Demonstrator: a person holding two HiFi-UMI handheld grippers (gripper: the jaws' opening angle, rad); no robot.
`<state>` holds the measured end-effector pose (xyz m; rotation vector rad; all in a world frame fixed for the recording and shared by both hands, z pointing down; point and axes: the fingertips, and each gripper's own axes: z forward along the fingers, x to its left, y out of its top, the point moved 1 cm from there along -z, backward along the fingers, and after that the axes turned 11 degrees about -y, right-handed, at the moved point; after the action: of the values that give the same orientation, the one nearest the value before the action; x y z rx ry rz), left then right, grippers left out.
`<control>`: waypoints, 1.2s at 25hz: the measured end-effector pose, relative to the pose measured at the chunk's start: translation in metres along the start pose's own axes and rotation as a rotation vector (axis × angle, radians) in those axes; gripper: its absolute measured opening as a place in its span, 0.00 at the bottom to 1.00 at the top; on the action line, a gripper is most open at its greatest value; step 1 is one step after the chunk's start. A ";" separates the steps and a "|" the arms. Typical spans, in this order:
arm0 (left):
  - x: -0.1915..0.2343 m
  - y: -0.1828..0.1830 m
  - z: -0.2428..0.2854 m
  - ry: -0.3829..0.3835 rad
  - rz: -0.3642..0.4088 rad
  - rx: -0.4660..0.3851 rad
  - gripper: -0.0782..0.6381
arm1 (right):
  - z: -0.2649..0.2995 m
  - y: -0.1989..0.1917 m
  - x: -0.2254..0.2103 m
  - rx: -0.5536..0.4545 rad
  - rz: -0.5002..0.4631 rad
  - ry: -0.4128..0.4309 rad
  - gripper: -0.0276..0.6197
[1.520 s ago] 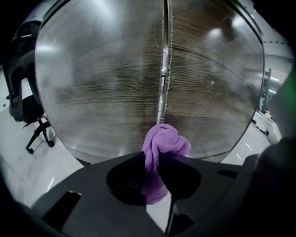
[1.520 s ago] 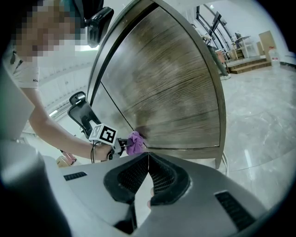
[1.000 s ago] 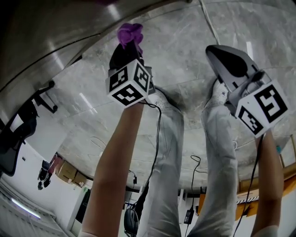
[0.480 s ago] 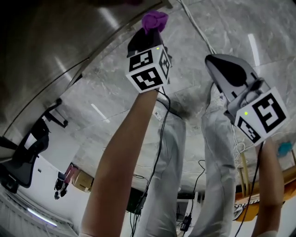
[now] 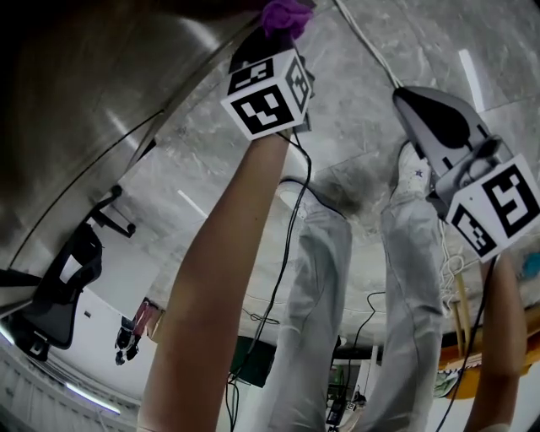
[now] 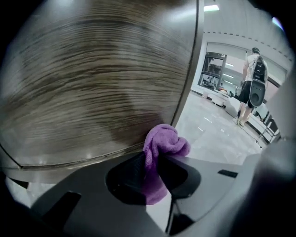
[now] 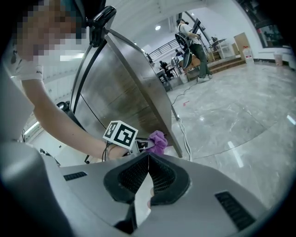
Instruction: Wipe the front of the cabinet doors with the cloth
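A purple cloth (image 5: 285, 15) (image 6: 163, 142) is bunched between the jaws of my left gripper (image 5: 274, 34) (image 6: 155, 159), which is shut on it. The cloth rests against the lower part of the wood-grain cabinet door (image 6: 92, 83) (image 5: 101, 101), close to the door's right edge. My right gripper (image 5: 409, 97) (image 7: 148, 156) hangs off to the right, away from the door, with its jaws shut together on nothing. In the right gripper view the left gripper's marker cube (image 7: 120, 134) and the cloth (image 7: 158, 141) show beside the cabinet door (image 7: 125, 88).
Grey marble floor (image 5: 371, 160) lies beside the cabinet. A white cable (image 5: 363, 38) (image 7: 185, 134) runs along the floor near the cabinet's corner. The person's legs (image 5: 312, 295) stand between the arms. An office chair (image 5: 59, 287) is at the left. A person (image 6: 252, 88) stands far off.
My left gripper has carried the cloth along the cabinet door, up and to the right in the head view. The right gripper has drifted slightly right and stays shut.
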<state>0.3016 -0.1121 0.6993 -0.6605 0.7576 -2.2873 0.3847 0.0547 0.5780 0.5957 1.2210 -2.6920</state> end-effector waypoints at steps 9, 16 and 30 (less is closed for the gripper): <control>0.072 -0.031 -0.053 0.083 -0.050 -0.012 0.22 | 0.024 -0.008 0.036 0.032 -0.055 0.034 0.09; 0.147 -0.062 -0.109 0.203 -0.153 -0.018 0.22 | 0.050 -0.011 0.085 0.066 -0.107 0.088 0.09; 0.235 -0.115 -0.191 0.285 -0.200 0.004 0.21 | 0.070 -0.014 0.155 0.075 -0.159 0.111 0.09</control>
<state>-0.0216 -0.1365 0.6991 -0.4276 0.8493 -2.6021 0.2186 0.0186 0.5672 0.6951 1.2488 -2.8822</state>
